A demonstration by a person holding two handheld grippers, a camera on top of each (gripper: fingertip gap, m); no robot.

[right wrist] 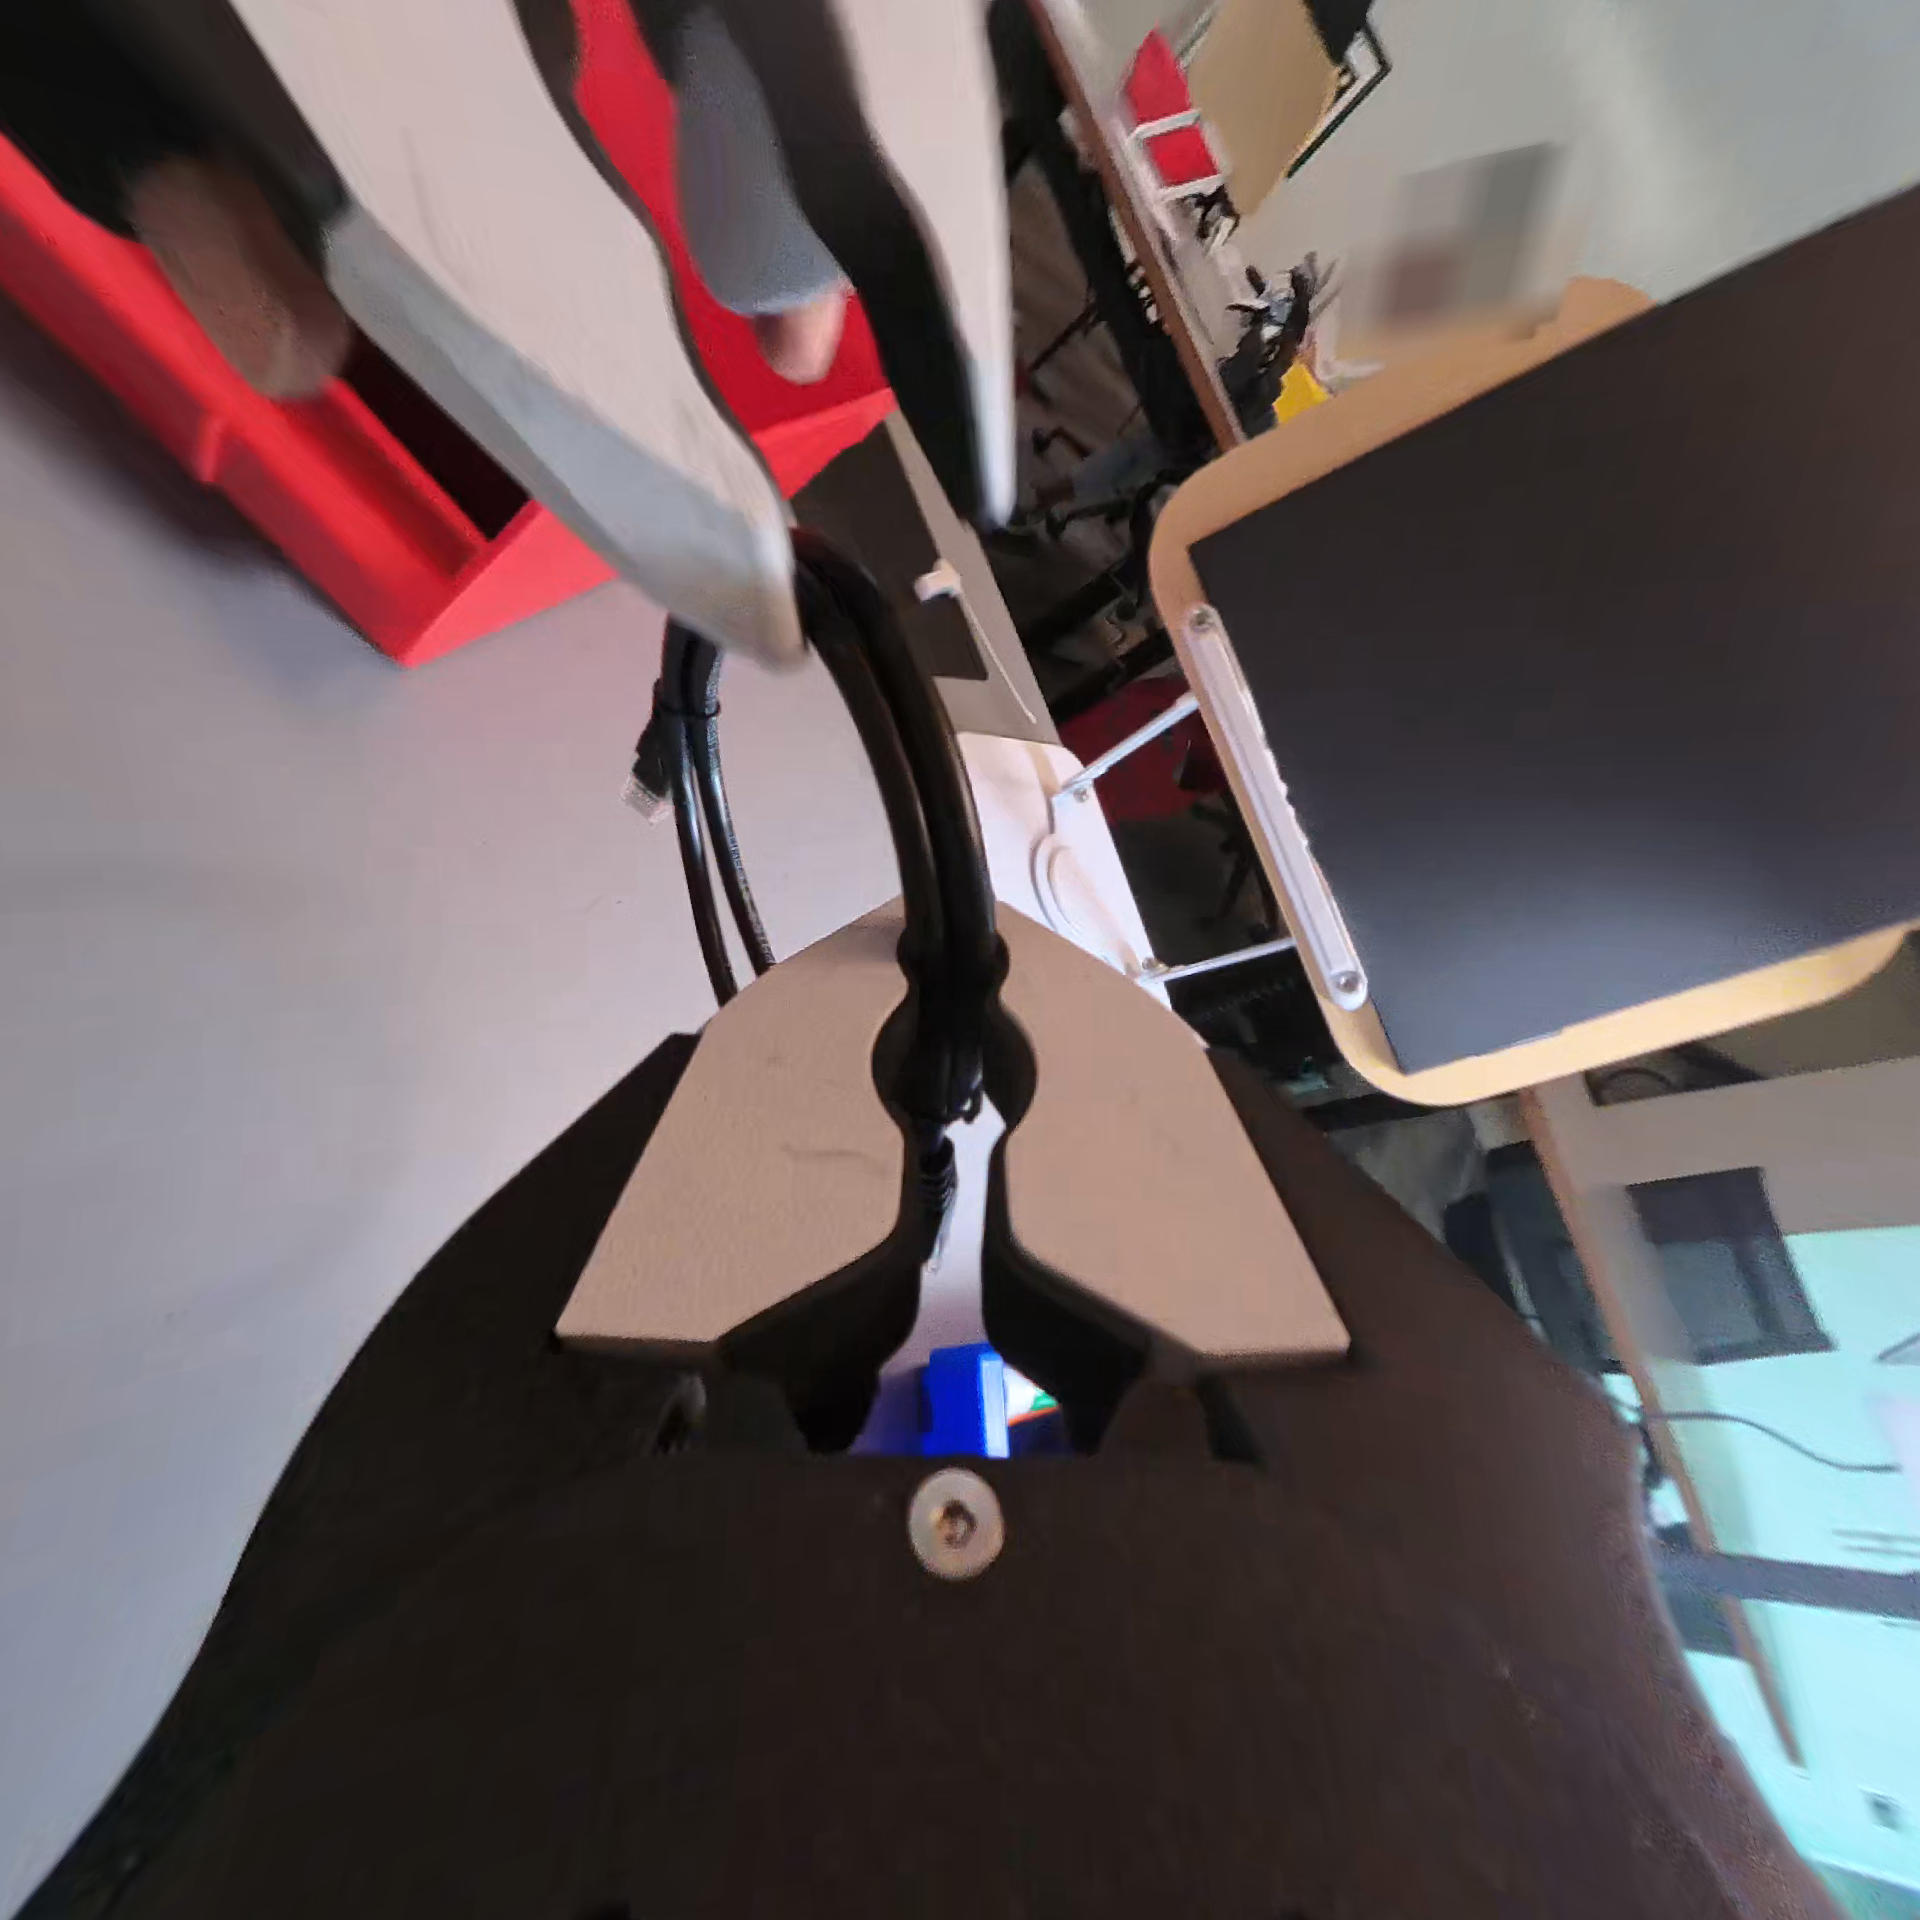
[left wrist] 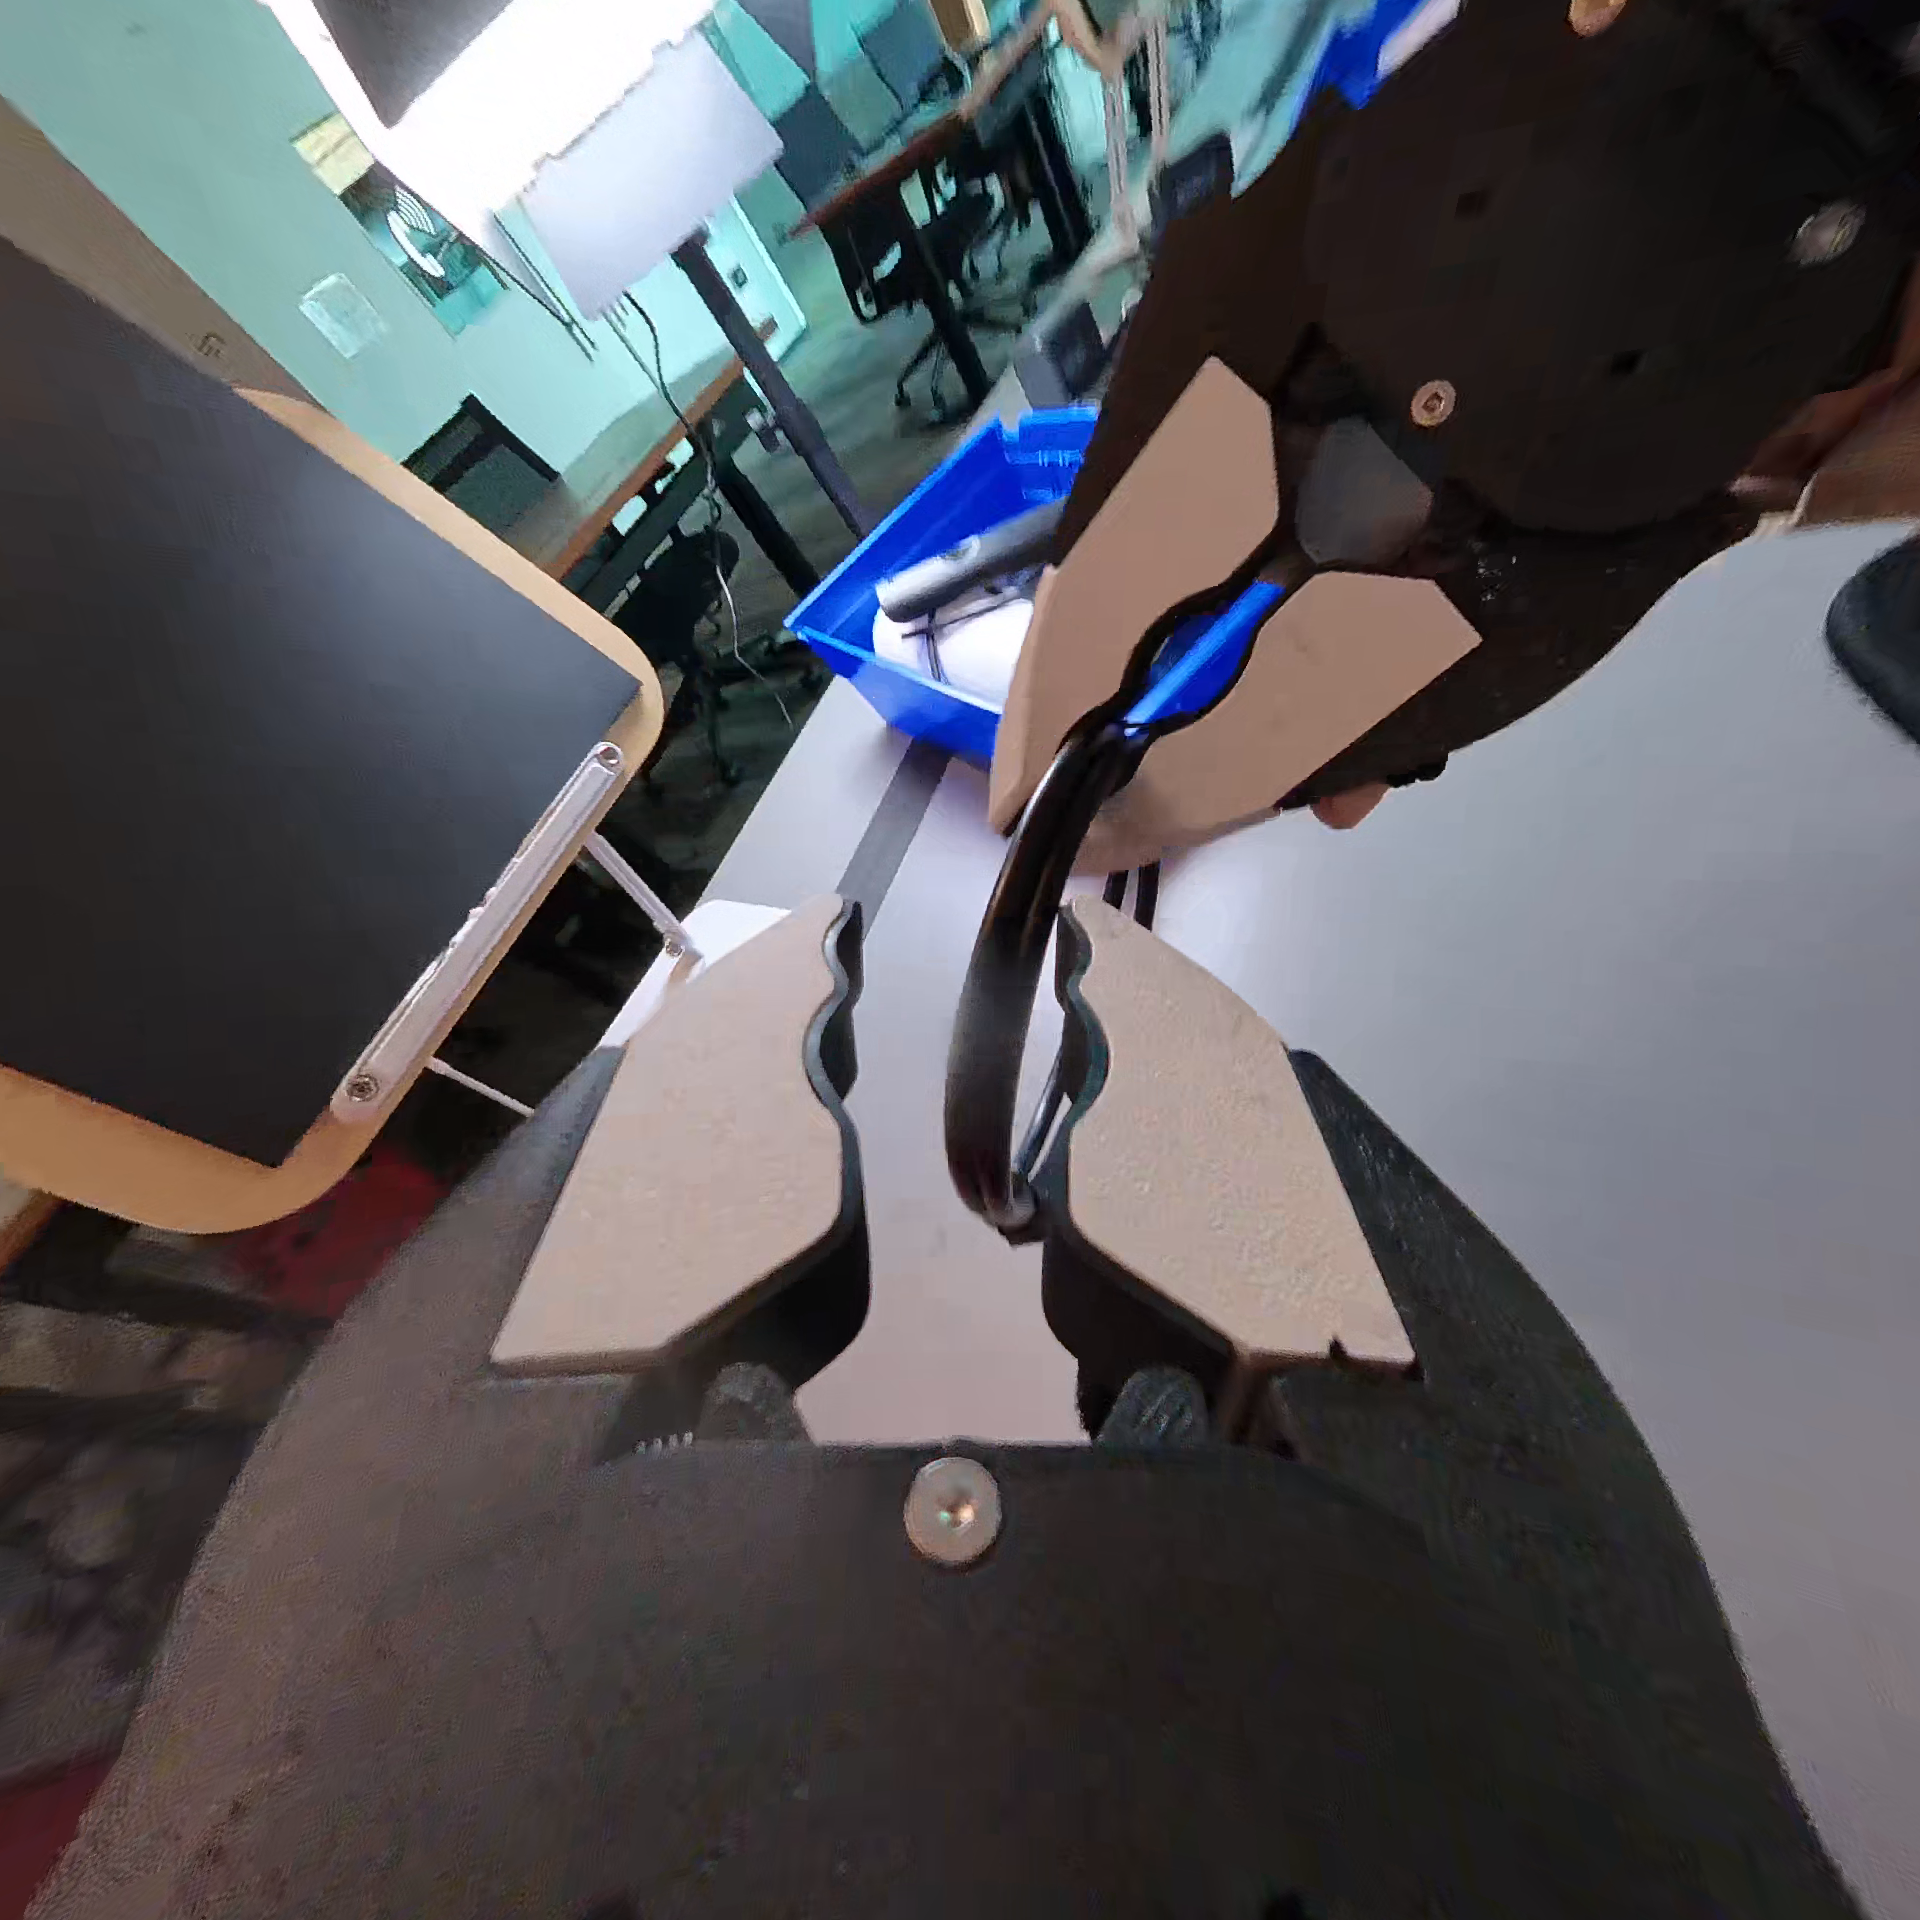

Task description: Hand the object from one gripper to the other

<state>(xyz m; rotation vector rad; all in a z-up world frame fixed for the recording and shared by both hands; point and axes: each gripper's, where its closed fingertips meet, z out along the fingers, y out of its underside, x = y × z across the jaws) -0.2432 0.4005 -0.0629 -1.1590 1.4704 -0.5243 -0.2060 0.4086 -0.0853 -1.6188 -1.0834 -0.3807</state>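
Note:
A black coiled cable bundle point(left wrist: 987, 1039) arcs between the two grippers above the grey table point(left wrist: 1558, 987). My right gripper point(right wrist: 951, 935) is shut on one end of the bundle point(right wrist: 935, 790); it also shows at the upper right of the left wrist view point(left wrist: 1091, 769). My left gripper point(left wrist: 956, 920) is open, and the cable loop passes between its fingers, close against the right finger point(left wrist: 1195, 1143). In the right wrist view the left gripper point(right wrist: 888, 566) is blurred at the top, its fingers straddling the cable. A loose strand with a connector point(right wrist: 649, 784) hangs below.
A blue bin point(left wrist: 904, 665) with white and dark items stands behind the right gripper. A red bin point(right wrist: 416, 520) sits on the table point(right wrist: 260, 987). A black board with a tan rim point(left wrist: 260, 675) stands off the table's edge, also in the right wrist view point(right wrist: 1558, 779). Across from one pair of fingers to the other is roughly 5 cm.

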